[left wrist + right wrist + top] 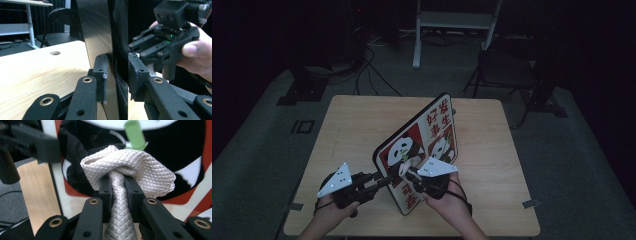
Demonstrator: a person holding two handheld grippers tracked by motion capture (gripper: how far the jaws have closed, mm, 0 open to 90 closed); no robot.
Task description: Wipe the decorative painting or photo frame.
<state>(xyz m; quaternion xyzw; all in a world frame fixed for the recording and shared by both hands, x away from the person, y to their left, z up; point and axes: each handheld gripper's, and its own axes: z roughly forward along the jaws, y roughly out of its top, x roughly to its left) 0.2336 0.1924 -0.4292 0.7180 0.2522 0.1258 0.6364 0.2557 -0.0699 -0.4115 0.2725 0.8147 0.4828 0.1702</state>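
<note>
At the near edge of a wooden table [352,125], a person's two hands held grippers. The left gripper [117,75] clamped the edge of a panda-printed board [422,145], which stood tilted on its edge above the tabletop. The right gripper [117,192] pinched a bunched pale cloth [130,167] against the board's printed face. A chair [507,70] stood beyond.
</note>
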